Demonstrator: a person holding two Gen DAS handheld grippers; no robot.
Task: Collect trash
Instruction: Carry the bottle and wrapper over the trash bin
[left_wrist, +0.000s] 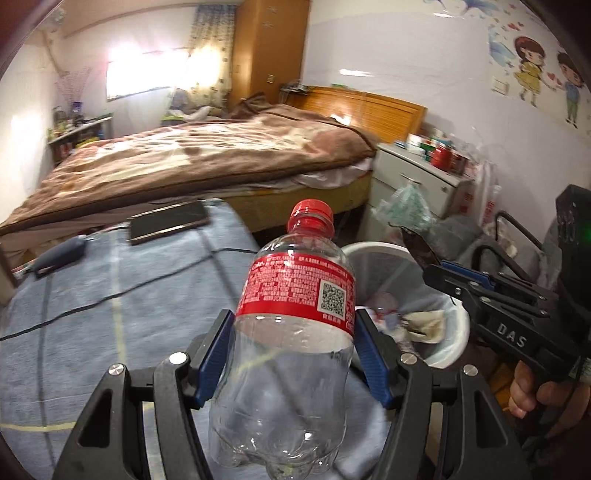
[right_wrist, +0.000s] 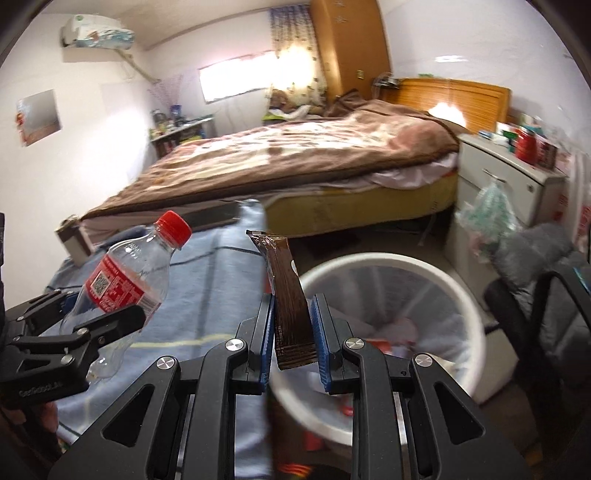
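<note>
Left gripper (left_wrist: 291, 354) clamps an empty bottle (left_wrist: 291, 332); right gripper (right_wrist: 293, 339) pinches a brown wrapper (right_wrist: 290, 310) above the white bin (right_wrist: 469, 295), seemingly holding crumpled scraps.

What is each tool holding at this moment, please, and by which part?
The left tool grips the empty plastic bottle around its middle, just below the red label. The right tool pinches the brown wrapper near its lower end.

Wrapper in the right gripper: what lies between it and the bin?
Nothing: in the right wrist view the wrapper hangs beside the bin rim, only air between.
</note>
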